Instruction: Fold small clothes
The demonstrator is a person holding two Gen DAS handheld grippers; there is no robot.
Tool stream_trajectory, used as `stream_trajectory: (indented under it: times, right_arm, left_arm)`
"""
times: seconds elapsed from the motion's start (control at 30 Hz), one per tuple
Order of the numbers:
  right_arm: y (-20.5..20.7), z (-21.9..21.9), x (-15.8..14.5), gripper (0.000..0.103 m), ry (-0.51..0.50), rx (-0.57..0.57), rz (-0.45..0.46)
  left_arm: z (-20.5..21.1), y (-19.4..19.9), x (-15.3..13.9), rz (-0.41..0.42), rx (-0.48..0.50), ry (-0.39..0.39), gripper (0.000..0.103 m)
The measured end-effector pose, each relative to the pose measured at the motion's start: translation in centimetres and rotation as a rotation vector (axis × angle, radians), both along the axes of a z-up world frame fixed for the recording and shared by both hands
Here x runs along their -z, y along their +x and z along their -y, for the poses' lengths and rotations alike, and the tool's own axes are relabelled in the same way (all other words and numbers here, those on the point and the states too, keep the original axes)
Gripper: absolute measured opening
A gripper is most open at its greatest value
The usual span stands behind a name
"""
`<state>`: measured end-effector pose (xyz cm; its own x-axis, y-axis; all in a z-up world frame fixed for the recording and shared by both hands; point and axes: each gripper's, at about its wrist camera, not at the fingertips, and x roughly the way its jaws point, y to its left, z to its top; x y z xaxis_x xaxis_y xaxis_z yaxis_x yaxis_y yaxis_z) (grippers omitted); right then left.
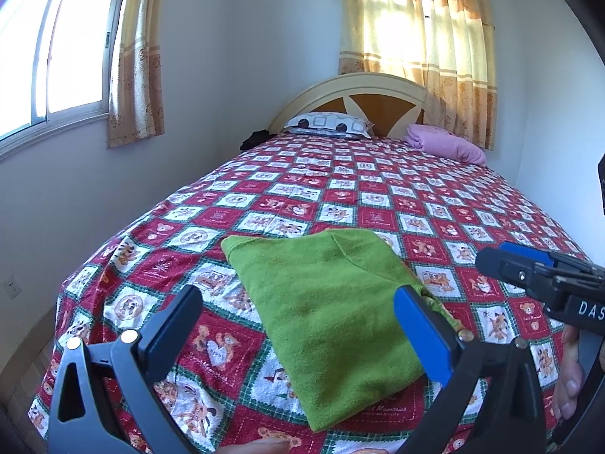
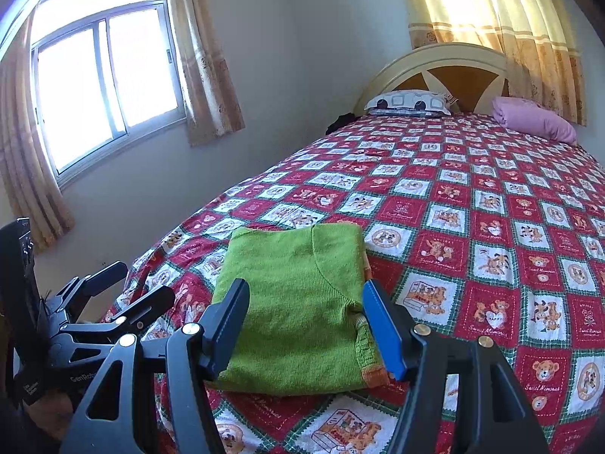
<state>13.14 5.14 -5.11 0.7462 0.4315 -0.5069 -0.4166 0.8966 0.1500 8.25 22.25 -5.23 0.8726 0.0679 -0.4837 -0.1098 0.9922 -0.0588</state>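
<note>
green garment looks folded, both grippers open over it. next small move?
Probably back both grippers off: the green garment already lies as a compact folded rectangle on the bedspread, and the left gripper and right gripper are open, holding nothing.

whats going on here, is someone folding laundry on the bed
Yes. A person holds a two-finger gripper in each hand over a bed with a red patchwork cover. A small green garment lies near the foot of the bed, already folded into a compact rectangle. The left gripper and the right gripper are both open and hold nothing; whether they touch the cloth cannot be told. Two pillows sit at the headboard.
</note>
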Motion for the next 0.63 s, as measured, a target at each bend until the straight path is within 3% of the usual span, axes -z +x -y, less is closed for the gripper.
stream_trajectory:
  times: [0.63]
  right_arm:
    - [-0.3,-1.1,1.0,0.063,-0.03,-0.049,-0.015]
  left_arm:
    - [-1.3,0.1,0.3,0.0,-0.063,0.015,0.103]
